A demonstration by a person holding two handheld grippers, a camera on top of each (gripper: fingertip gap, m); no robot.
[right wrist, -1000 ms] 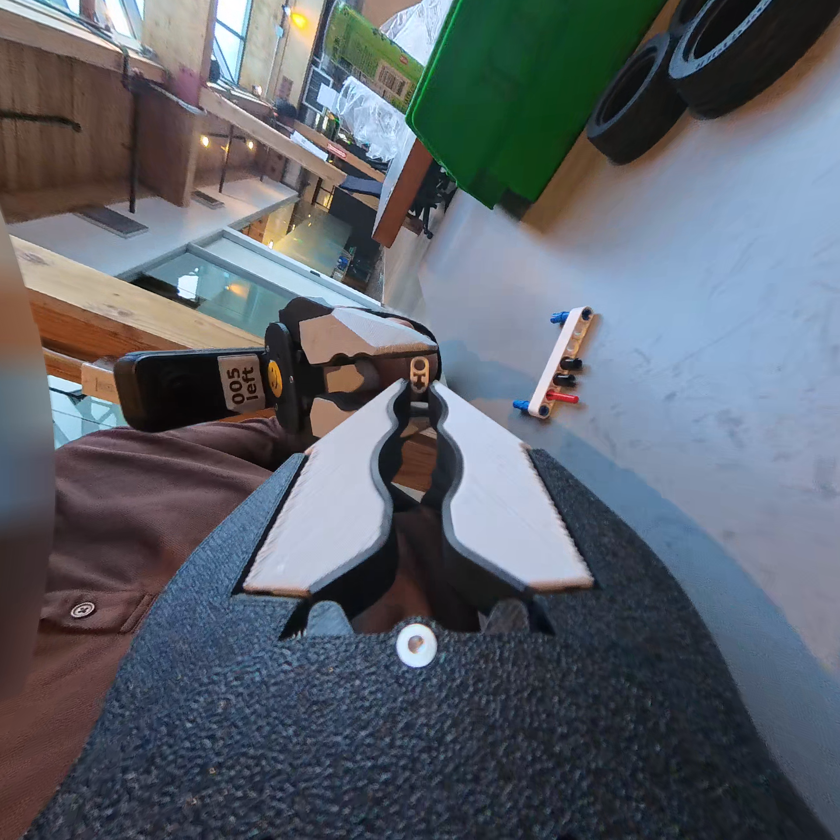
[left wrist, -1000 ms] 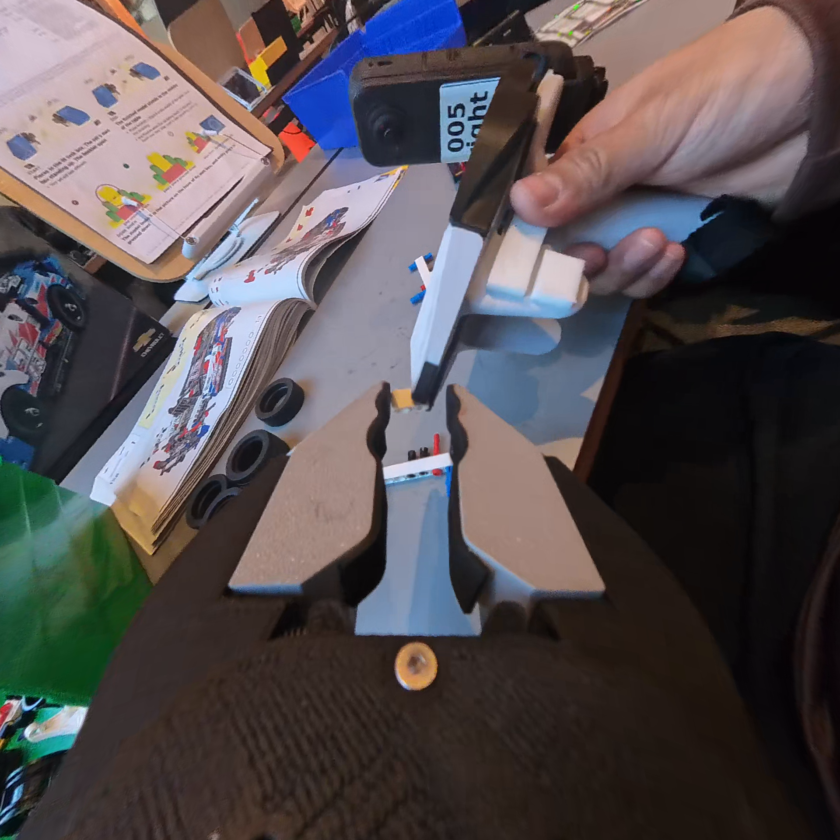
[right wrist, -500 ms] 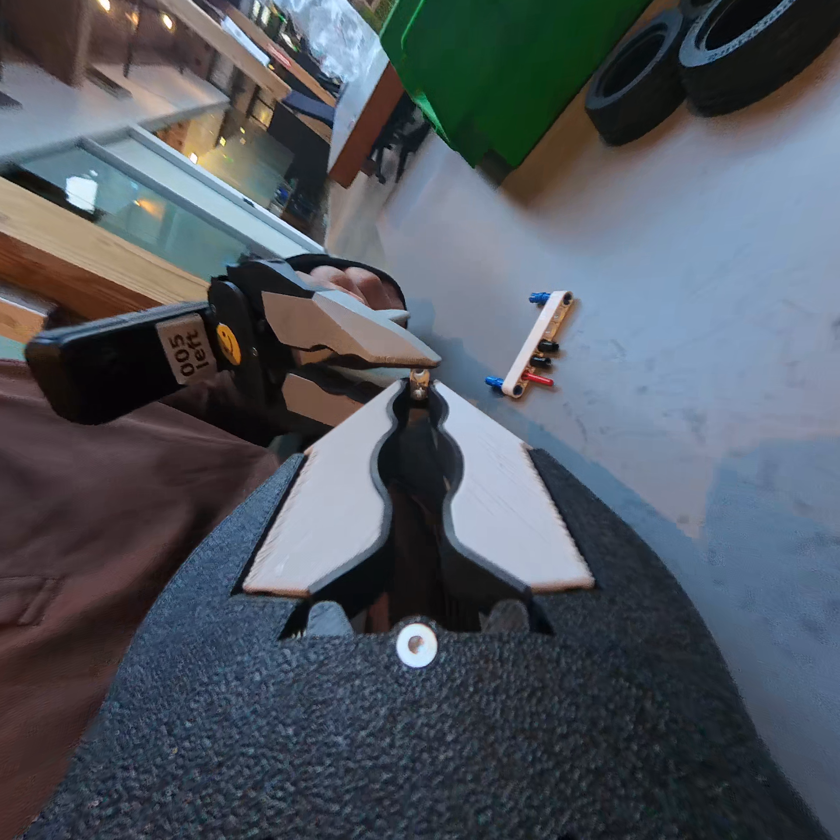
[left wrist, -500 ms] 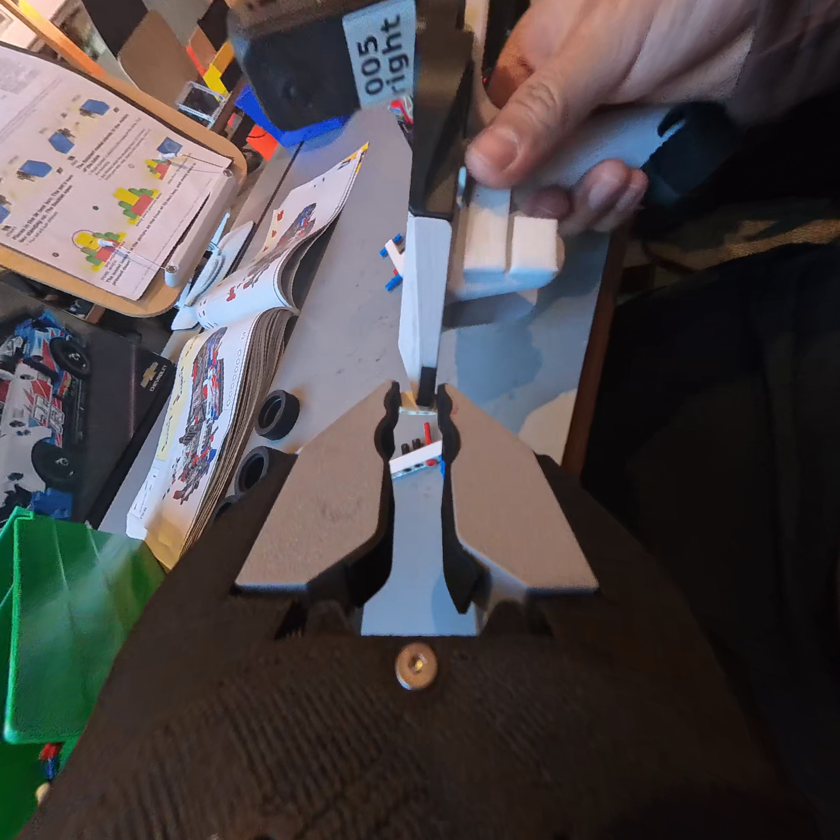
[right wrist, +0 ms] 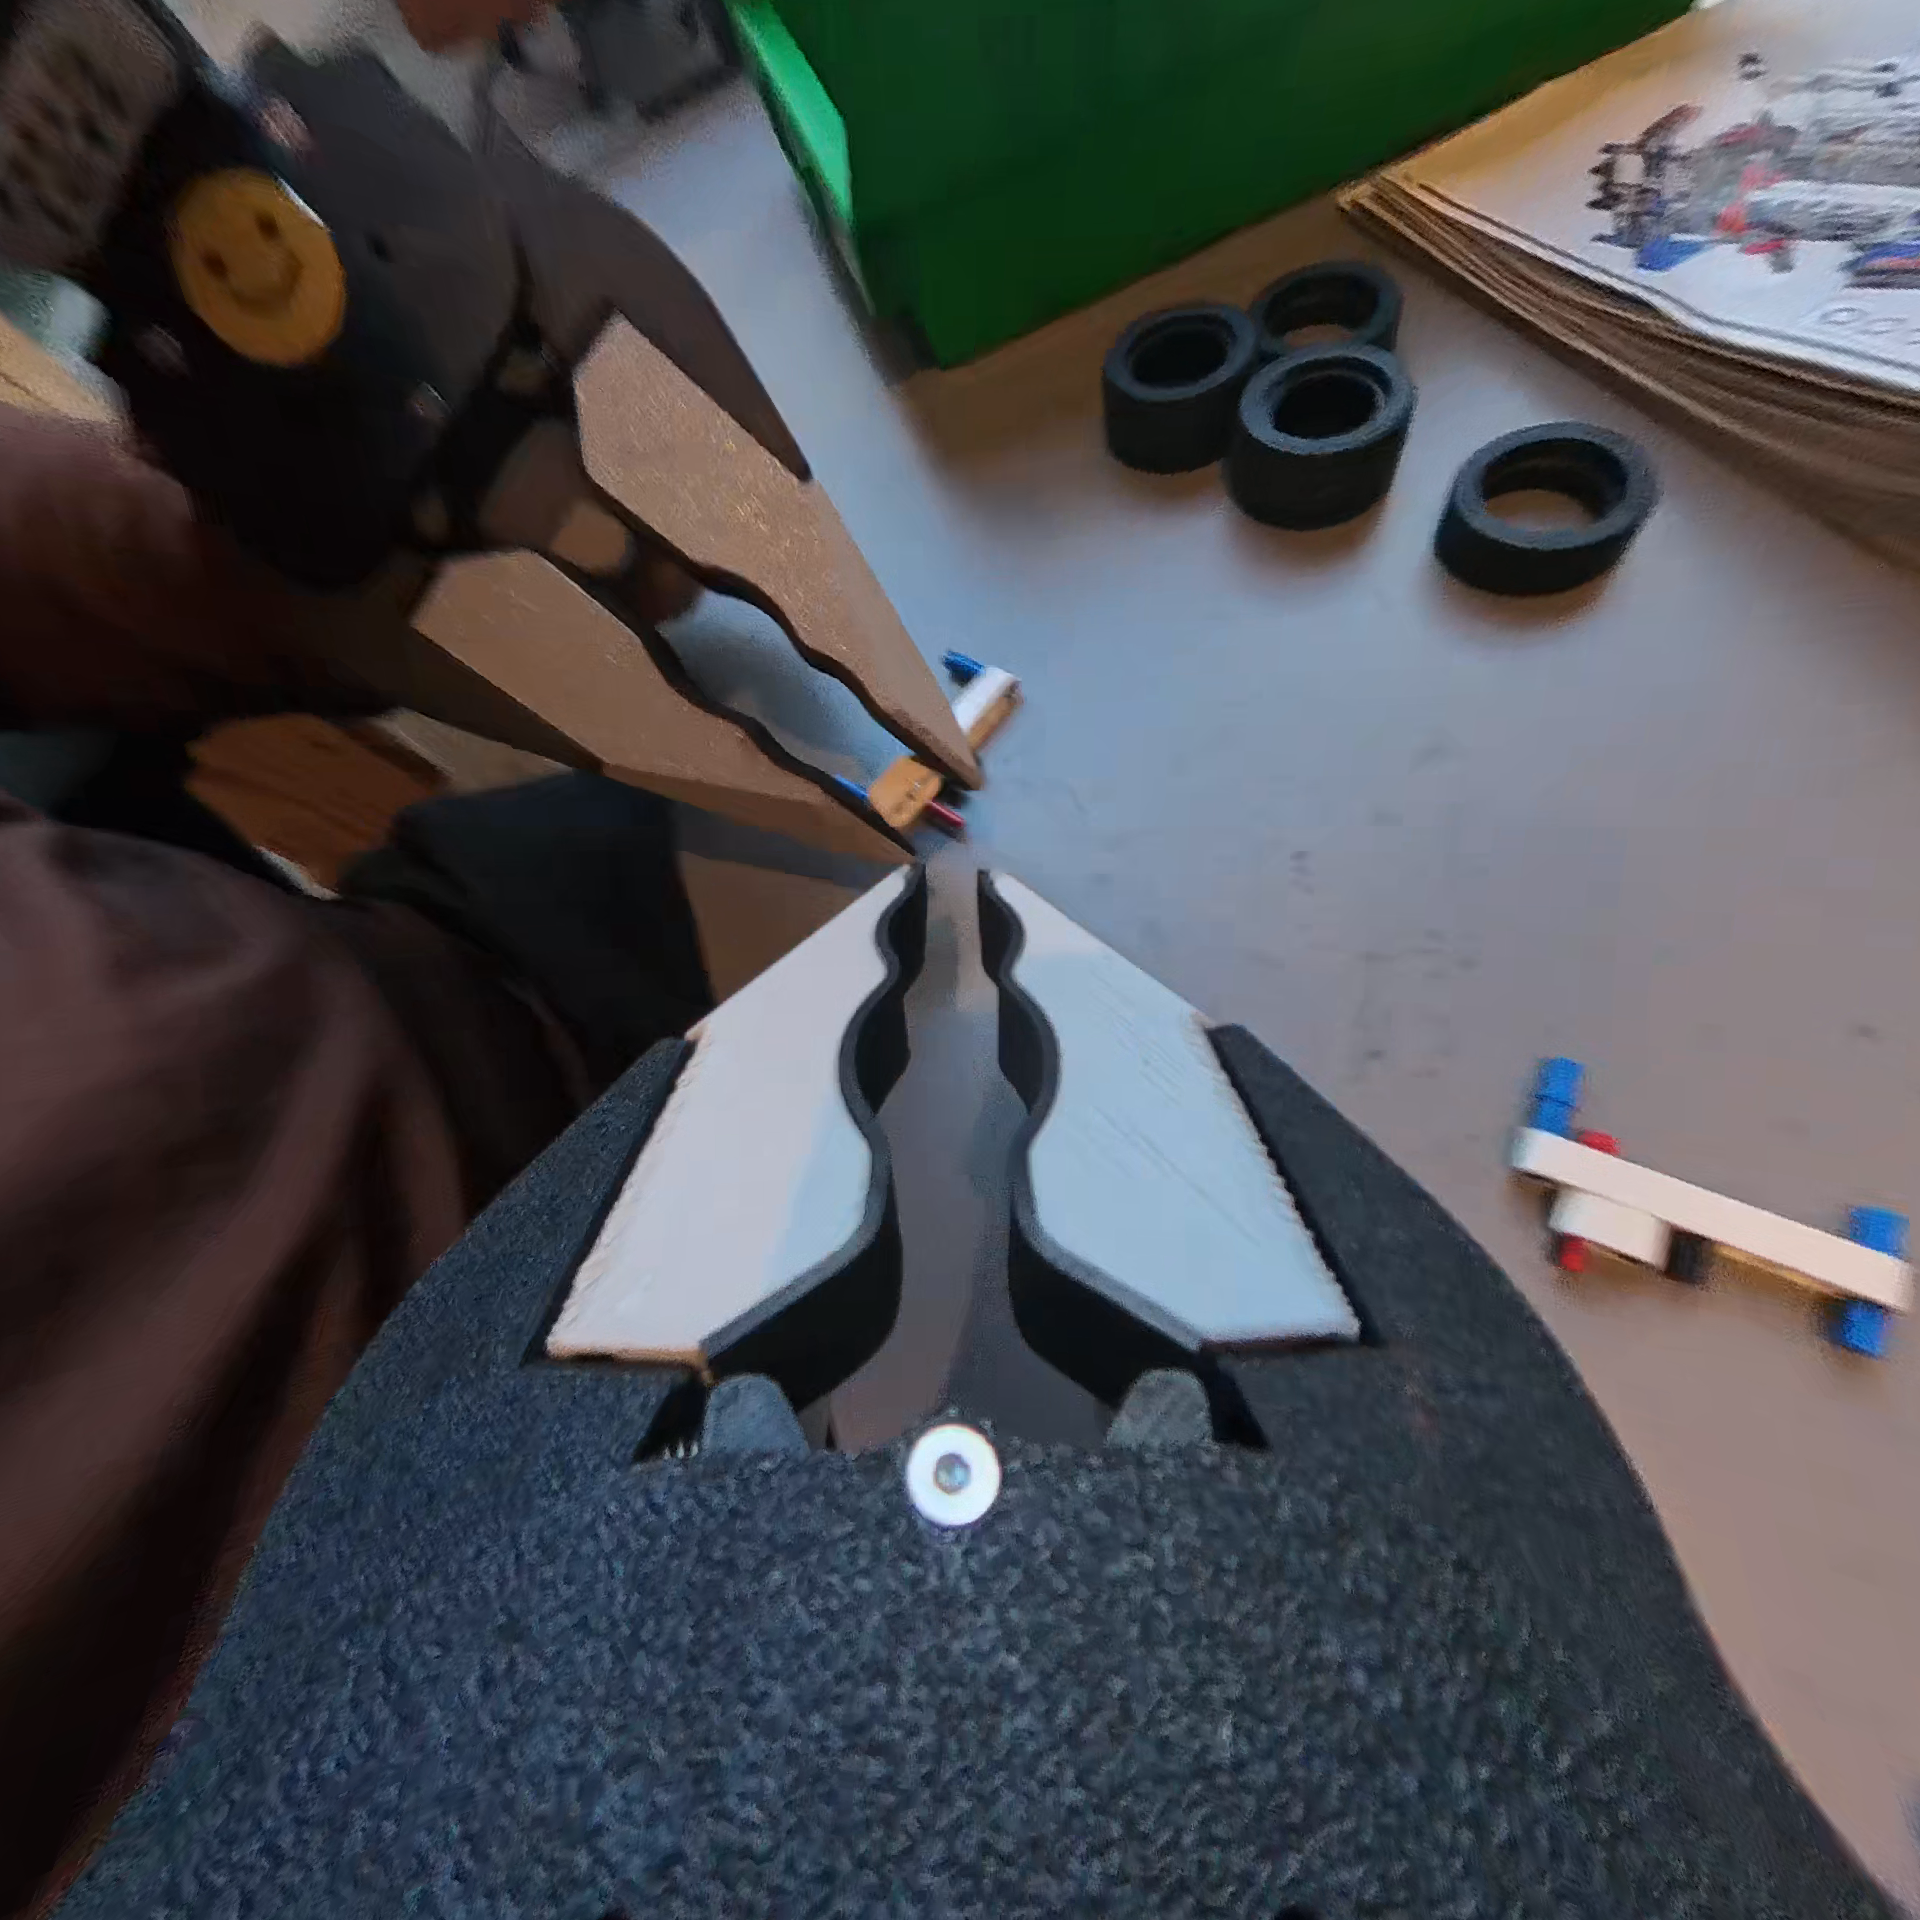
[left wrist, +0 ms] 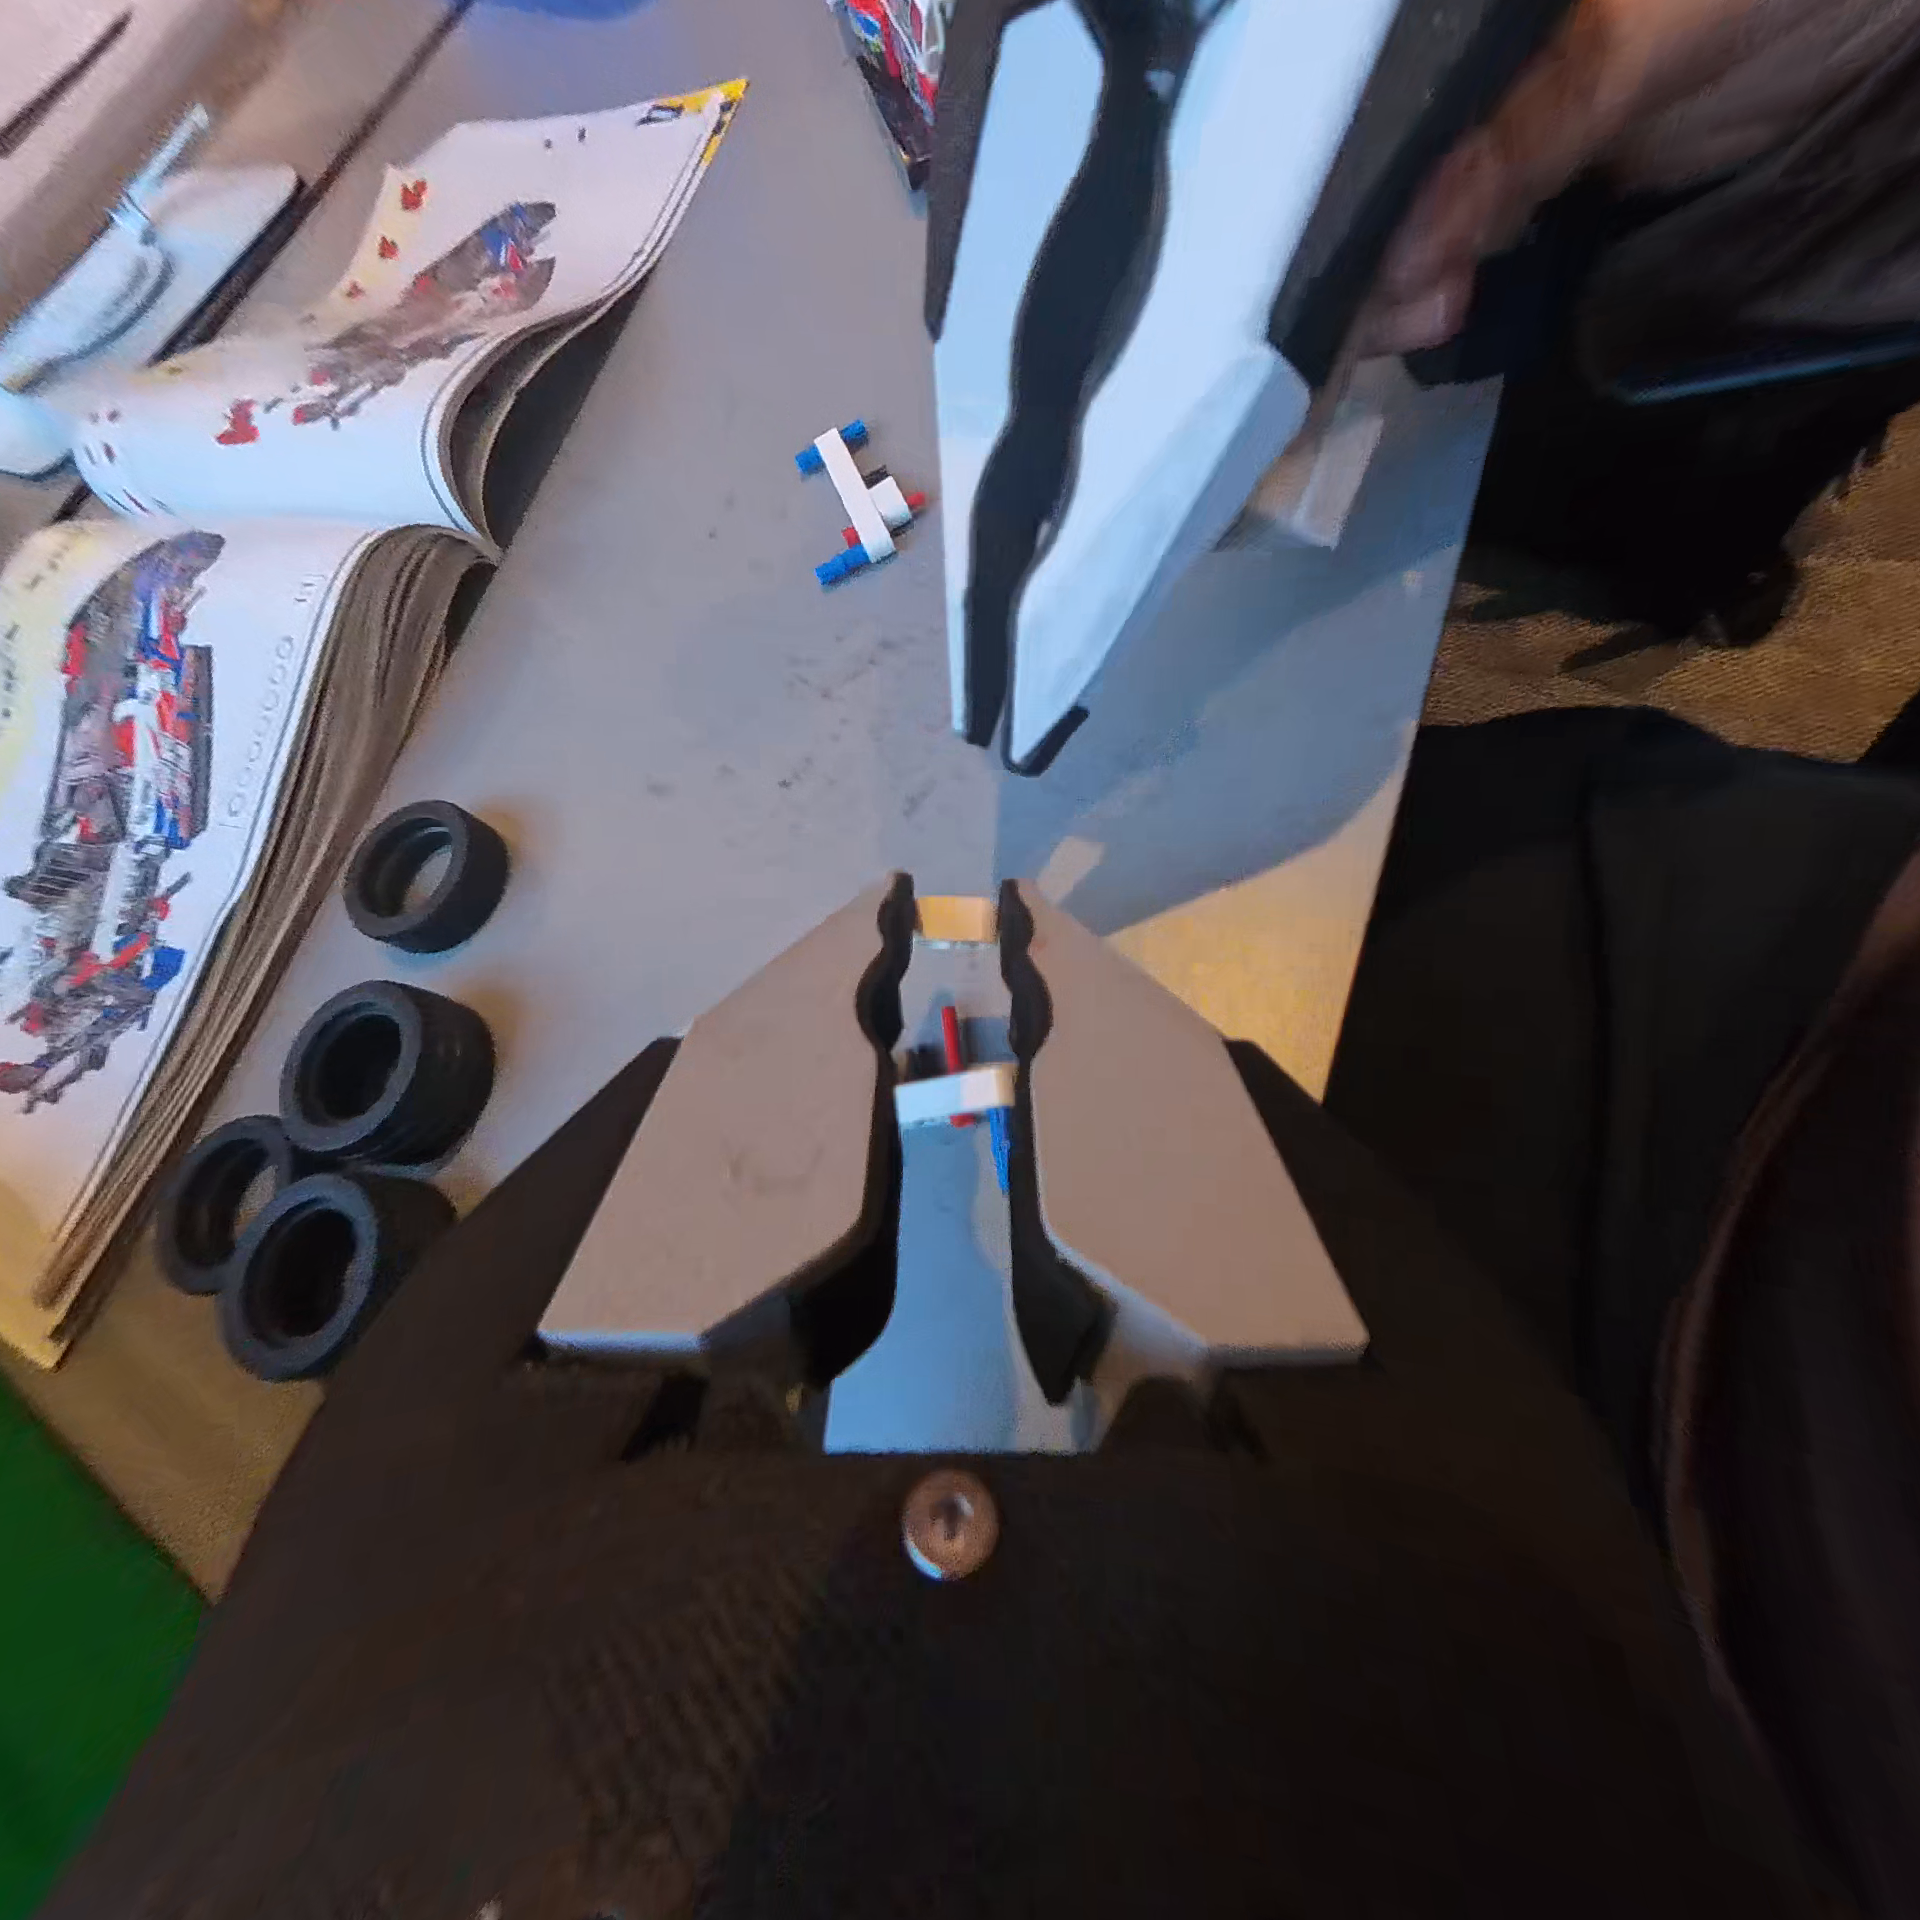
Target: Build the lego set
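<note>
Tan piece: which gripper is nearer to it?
Left. The left gripper pinches the tan piece between its tips. The right gripper is empty, with its tips just short of the piece and not touching it.

left wrist view: close, looks down along its fingers | right wrist view: likewise, facing opposite | shared: black tyres (left wrist: 390,1091) (right wrist: 1320,416), grey table (left wrist: 665,727) (right wrist: 1455,831)

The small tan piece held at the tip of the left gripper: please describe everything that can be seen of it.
The small tan piece is a short block that looks like matte plastic. It is pinched between the fingertips of the left gripper, which is shut on it. It hangs above the grey table and touches nothing else. The right wrist view shows it at the same tips; blur hides finer detail.
</note>
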